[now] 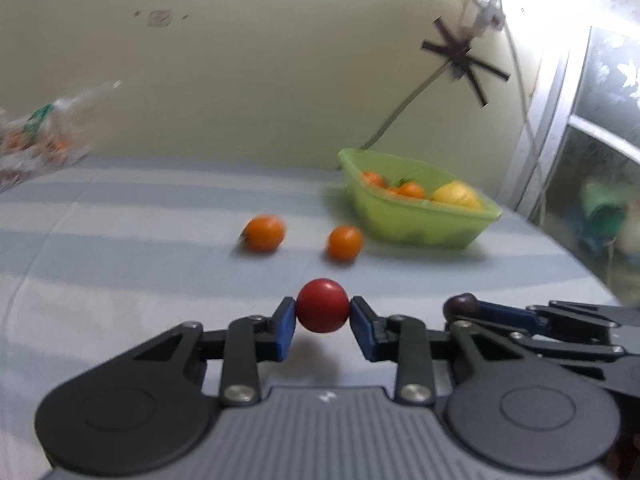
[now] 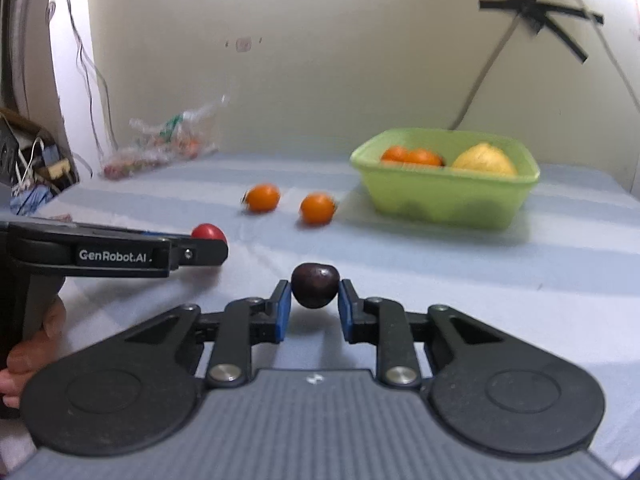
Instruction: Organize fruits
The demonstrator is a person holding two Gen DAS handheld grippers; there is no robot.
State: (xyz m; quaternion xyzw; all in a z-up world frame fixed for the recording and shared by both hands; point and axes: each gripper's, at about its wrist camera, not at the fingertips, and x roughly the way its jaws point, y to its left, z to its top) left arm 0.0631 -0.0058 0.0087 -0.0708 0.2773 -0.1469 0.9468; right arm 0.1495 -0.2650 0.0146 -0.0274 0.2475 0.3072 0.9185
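Grip comes first: left gripper [image 1: 323,312] pinches a red fruit [image 1: 322,305], right gripper [image 2: 312,294] a dark fruit [image 2: 315,285]; carry both level past two loose oranges [image 2: 262,197] [image 2: 317,209]; release low inside the green tub [image 2: 444,200] beyond.

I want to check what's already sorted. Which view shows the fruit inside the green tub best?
The right wrist view: the green tub sits broadside, with the oranges and yellow fruit visible above the rim. The left wrist view shows the tub corner-on and blurrier.
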